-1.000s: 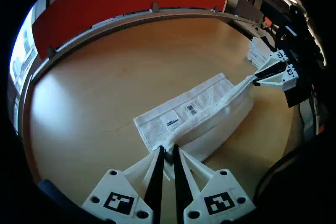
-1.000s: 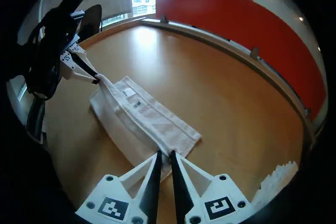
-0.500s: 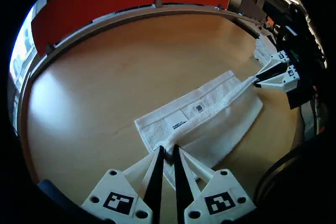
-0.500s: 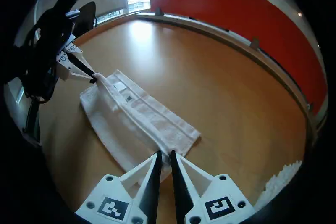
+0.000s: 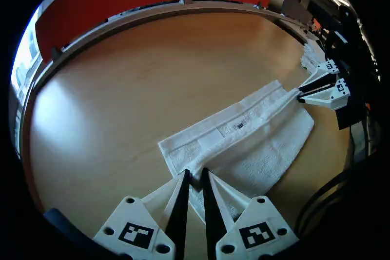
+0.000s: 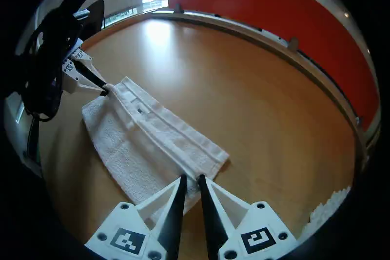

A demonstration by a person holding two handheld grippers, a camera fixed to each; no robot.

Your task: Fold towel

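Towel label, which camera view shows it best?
The left gripper view: the label lies face up on the towel, close and fairly large. The right gripper view shows it as a tiny dark mark toward the far end of the towel.

No text you can read here. The towel (image 5: 263, 157) carries a small barcode (image 5: 239, 126) w/ a white label (image 5: 209, 137) beside it. The print on both is too small & blurred to make out, and it's no clearer in the right gripper view. Your left claw (image 5: 194, 176) and right claw (image 6: 190, 179) each have black-and-white marker squares (image 5: 130, 234) on both fingers. These are patterns only, w/ no letters or nos. legible.
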